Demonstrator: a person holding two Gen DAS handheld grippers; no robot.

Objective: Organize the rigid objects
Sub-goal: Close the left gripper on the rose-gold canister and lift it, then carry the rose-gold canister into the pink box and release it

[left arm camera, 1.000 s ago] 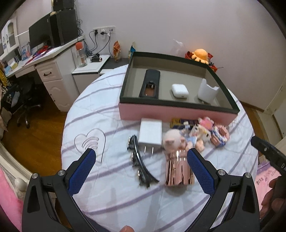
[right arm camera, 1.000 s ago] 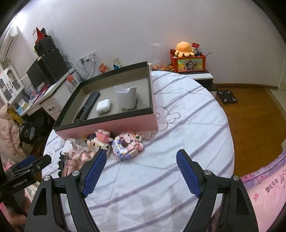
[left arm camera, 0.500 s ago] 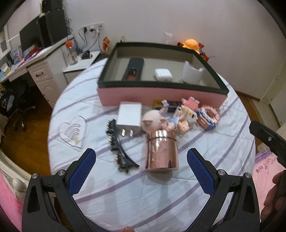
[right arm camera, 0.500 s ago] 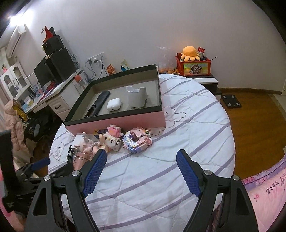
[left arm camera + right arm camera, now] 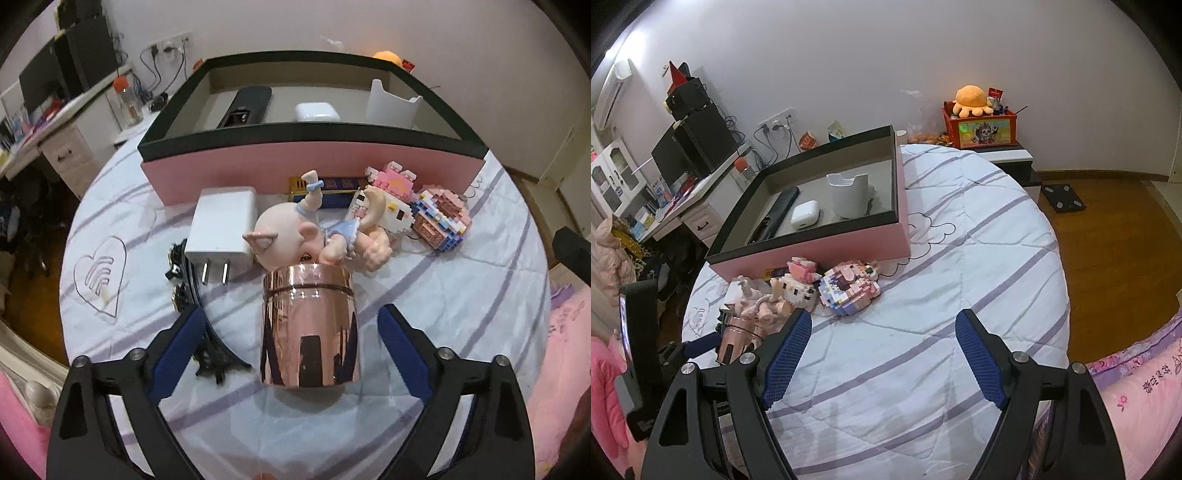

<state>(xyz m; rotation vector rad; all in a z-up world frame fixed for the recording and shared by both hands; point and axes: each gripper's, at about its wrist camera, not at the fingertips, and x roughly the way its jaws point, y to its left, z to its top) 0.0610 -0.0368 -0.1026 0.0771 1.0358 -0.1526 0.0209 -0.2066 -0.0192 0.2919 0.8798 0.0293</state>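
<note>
In the left wrist view the left gripper (image 5: 291, 343) has its fingers closing – the rose-gold can (image 5: 309, 325) stands upright between them at lower centre, its long axis vertical, pads not yet touching its sides. This hand is the nearer one. Just left of the can lie a black hair clip (image 5: 199, 314) and a white charger (image 5: 223, 230). Above, the pink box (image 5: 314, 162) holds 3 things – a black remote (image 5: 245, 105), a white earbud case (image 5: 317, 110), a white holder (image 5: 393, 103). The right gripper (image 5: 882, 360) hangs released, holding nothing, over the striped bed cover (image 5: 923, 369).
</note>
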